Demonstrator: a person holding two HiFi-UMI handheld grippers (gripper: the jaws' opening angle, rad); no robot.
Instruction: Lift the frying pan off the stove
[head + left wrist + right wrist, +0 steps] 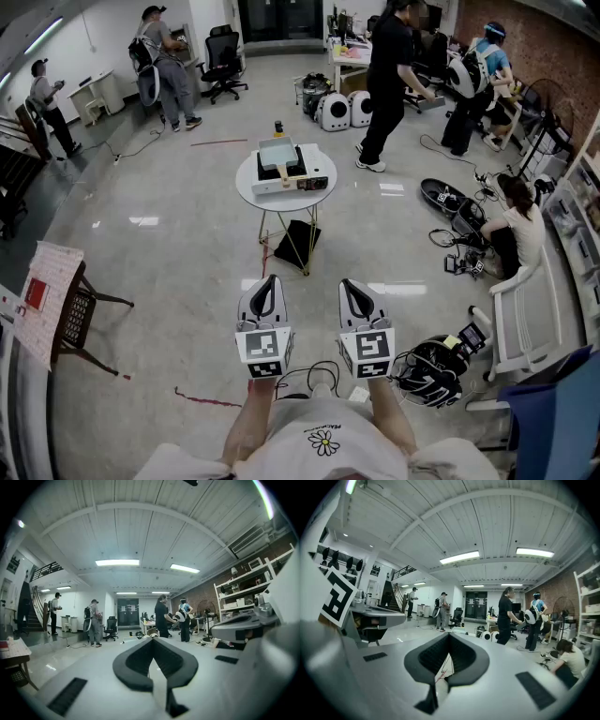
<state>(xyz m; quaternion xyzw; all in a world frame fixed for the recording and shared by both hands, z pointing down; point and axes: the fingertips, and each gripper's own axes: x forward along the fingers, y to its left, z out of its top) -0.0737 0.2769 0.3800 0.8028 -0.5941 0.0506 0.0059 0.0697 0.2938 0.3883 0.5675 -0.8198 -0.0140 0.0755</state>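
On a round table (246,186) across the glossy floor (169,281), the frying pan (277,154) is seen resting on the stove (307,178), well ahead of the left gripper (269,279) and right gripper (347,282), both held low with jaws pressed together, empty.

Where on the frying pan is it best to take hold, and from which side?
Probably by the dark handle, which seems to stick out of the pale frying pan toward the near left edge of the stove. Come from the near side with the left claw, which is shut and must open first. The pan is far and small, so this is only a guess.
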